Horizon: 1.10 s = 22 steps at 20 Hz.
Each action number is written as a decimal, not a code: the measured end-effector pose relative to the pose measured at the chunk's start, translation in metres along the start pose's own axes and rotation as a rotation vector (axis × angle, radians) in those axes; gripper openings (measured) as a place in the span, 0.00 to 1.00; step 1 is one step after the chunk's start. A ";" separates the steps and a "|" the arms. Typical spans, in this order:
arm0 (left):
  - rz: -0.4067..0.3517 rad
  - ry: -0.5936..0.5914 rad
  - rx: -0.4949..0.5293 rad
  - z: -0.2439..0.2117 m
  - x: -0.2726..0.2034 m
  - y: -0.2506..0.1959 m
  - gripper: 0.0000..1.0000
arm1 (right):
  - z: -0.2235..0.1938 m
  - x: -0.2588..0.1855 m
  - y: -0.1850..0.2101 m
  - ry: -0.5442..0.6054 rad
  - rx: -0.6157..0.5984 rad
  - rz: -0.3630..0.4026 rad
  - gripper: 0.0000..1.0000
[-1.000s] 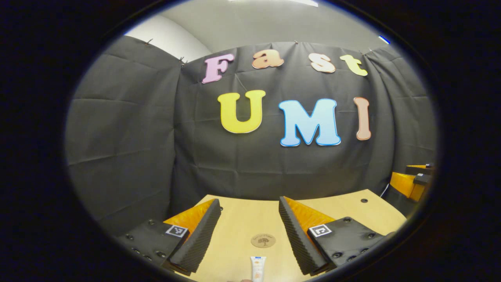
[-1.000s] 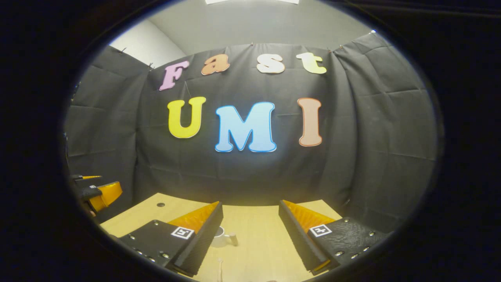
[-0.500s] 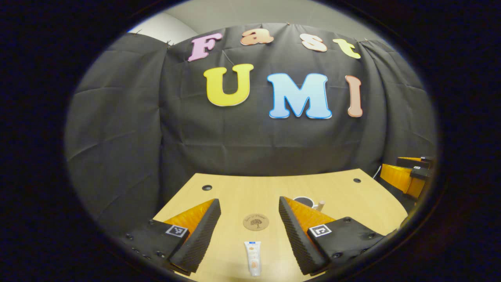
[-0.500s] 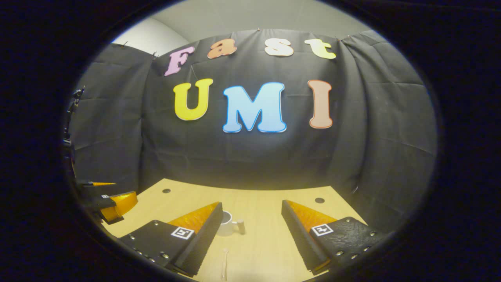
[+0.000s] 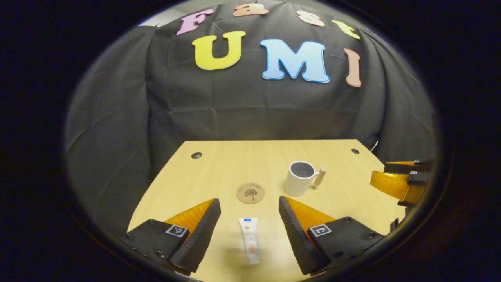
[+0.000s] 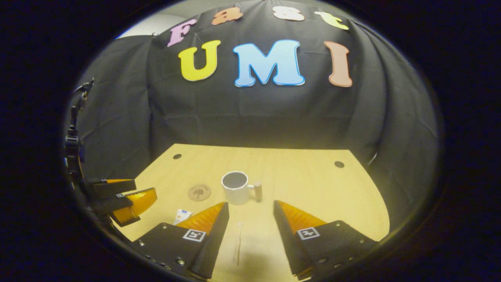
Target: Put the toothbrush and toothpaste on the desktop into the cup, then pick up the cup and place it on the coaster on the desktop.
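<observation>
A white toothpaste tube (image 5: 249, 239) lies flat on the wooden desk (image 5: 235, 164), between the fingers of my open left gripper (image 5: 249, 204), which hovers above it. Beyond the tube sits a round brown coaster (image 5: 250, 192). To its right a white cup (image 5: 300, 178) stands upright with its handle to the right. In the right gripper view, a pale toothbrush (image 6: 238, 242) lies on the desk between the fingers of my open right gripper (image 6: 250, 205). The cup (image 6: 236, 187) stands just past those fingers, the coaster (image 6: 199, 192) to its left, the toothpaste (image 6: 182, 215) partly hidden.
Black cloth closes the booth behind and beside the desk. Small dark holes (image 5: 196, 155) mark the desk's far corners. The right gripper (image 5: 403, 180) shows at the right edge of the left gripper view; the left gripper (image 6: 121, 197) shows at the left edge of the right gripper view.
Both cameras have tilted down and risen, so more of the desk shows. The cup, coaster, toothpaste and toothbrush have come fully into view. Both grippers stay open.
</observation>
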<state>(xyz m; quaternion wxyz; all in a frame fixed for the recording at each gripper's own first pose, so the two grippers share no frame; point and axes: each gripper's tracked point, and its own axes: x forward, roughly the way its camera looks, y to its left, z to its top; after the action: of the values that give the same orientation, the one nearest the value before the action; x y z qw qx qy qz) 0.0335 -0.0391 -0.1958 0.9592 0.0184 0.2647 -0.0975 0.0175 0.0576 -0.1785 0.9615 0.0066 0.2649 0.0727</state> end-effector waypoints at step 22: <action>-0.015 0.536 -0.069 -0.182 0.075 0.020 0.90 | -0.170 0.077 0.028 0.645 0.060 0.019 0.62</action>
<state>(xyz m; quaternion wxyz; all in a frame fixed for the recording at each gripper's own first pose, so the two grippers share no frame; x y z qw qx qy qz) 0.0089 -0.0173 -0.3912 0.8541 0.0089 0.5127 -0.0871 -0.0073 0.0917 -0.3619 0.8267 0.0142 0.5578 0.0724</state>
